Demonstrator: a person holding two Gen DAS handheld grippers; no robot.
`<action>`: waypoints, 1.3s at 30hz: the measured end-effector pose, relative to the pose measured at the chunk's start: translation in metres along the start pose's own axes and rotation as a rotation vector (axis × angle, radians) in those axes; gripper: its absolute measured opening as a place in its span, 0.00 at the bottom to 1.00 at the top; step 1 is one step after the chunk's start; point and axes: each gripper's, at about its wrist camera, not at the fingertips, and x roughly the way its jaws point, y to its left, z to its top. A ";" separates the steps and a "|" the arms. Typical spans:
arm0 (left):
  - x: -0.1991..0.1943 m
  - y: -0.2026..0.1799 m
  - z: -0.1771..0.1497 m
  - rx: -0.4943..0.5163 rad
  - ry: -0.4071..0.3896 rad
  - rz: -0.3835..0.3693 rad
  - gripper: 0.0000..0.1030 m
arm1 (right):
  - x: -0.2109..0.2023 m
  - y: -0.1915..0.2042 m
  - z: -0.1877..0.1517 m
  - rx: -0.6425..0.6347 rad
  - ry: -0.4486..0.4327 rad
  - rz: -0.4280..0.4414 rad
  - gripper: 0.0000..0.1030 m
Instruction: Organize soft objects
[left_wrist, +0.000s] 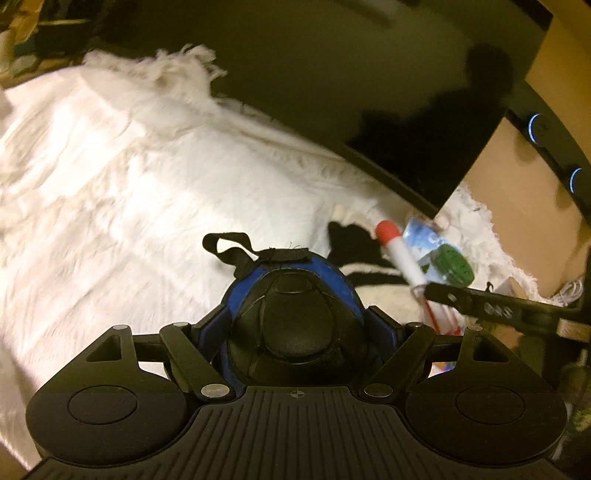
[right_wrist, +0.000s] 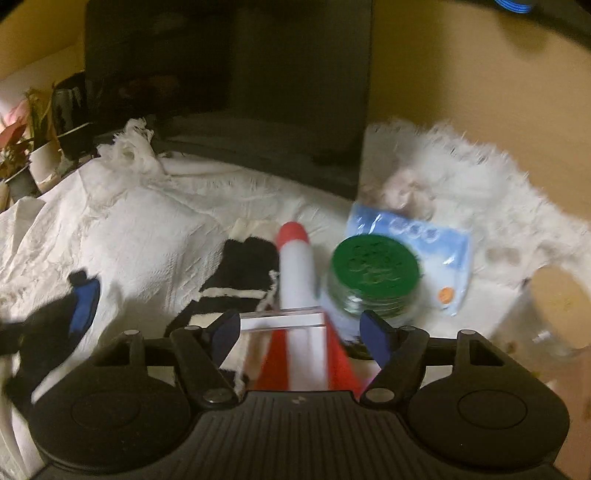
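- Two grippers work over a white blanket (right_wrist: 122, 229).
- Left gripper (left_wrist: 295, 325) pinches a blue-black pad (left_wrist: 295, 314), lifted.
- Sock (right_wrist: 236, 280) lies mid-blanket, untouched.
- Right gripper (right_wrist: 299, 328) stands spread around a rocket (right_wrist: 295, 266); grip unclear.
- Jar (right_wrist: 373, 277) and packet (right_wrist: 439, 243) wait rightward; sorting looks early.
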 end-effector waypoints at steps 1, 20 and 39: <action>0.000 0.002 -0.002 -0.007 0.006 0.002 0.82 | 0.007 0.002 0.000 0.018 0.010 0.006 0.75; 0.005 -0.010 -0.001 0.020 0.028 -0.070 0.82 | -0.019 0.039 -0.015 -0.198 -0.117 -0.055 0.60; 0.041 -0.323 0.067 0.478 0.068 -0.716 0.82 | -0.218 -0.154 -0.023 0.077 -0.362 -0.510 0.60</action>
